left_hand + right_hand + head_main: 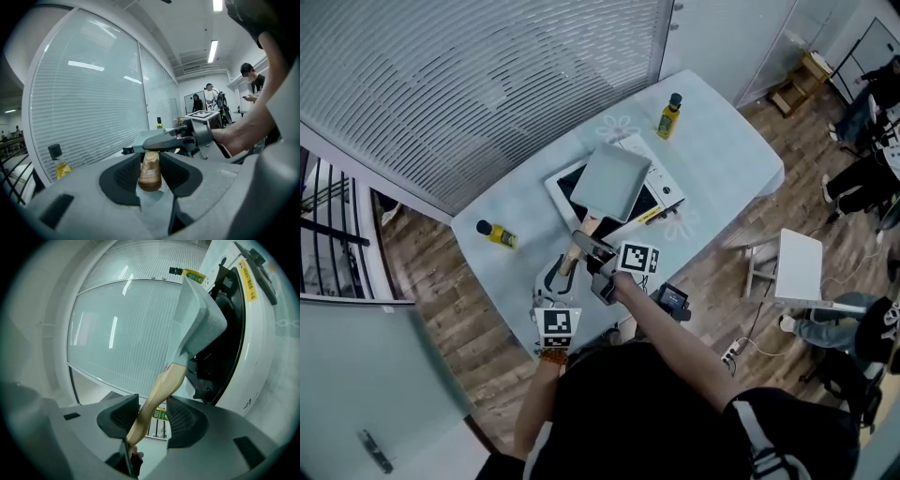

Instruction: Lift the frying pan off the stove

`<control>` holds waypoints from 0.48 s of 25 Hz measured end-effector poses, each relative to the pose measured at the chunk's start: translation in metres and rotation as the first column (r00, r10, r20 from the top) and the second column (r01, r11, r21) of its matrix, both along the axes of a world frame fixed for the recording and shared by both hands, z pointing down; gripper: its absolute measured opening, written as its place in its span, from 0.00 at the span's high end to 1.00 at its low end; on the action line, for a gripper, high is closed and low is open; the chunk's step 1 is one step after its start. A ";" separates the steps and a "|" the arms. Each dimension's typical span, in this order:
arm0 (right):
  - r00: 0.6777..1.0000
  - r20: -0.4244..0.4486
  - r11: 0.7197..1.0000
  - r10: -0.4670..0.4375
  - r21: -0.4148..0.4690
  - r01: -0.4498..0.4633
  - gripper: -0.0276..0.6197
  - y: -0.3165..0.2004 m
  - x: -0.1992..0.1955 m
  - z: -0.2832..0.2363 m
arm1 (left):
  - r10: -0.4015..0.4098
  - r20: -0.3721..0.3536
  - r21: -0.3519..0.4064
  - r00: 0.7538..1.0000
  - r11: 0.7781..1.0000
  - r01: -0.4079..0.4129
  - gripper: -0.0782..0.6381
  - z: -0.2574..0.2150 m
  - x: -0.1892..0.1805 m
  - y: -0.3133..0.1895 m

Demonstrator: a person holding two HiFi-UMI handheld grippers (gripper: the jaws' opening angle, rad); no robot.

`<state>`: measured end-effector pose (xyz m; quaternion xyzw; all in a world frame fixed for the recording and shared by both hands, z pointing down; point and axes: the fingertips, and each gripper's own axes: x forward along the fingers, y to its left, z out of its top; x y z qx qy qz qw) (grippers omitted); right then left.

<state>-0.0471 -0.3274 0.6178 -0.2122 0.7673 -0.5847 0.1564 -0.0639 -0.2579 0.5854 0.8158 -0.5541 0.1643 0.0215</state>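
By the near edge of the bench [727, 164], your left gripper [150, 160] has its jaws clamped on the handle [150, 176] end. Your right gripper [153, 412] straddles it with jaws loose, slightly apart.

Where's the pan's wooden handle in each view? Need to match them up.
Head view: wooden handle at centre, running down-left from the pan.
Left gripper view: lower centre, its end between the jaws of the left gripper.
Right gripper view: slanting from centre to bottom, between the jaws of the right gripper.
Shared landmark: the grey square pan itself.
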 end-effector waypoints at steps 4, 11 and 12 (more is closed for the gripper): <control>0.999 0.036 1.000 0.007 -0.026 -0.007 0.72 0.000 -0.001 0.000 | 0.007 0.013 0.001 1.000 1.000 -0.007 0.70 0.000 0.000 0.001; 0.998 0.055 1.000 0.002 -0.026 -0.001 0.73 0.003 0.007 -0.006 | 0.015 0.006 0.021 1.000 1.000 -0.015 0.70 -0.007 0.010 0.005; 0.998 0.057 1.000 0.003 -0.025 -0.002 0.73 0.003 0.007 -0.007 | 0.016 0.004 0.025 1.000 1.000 -0.016 0.70 -0.009 0.011 0.005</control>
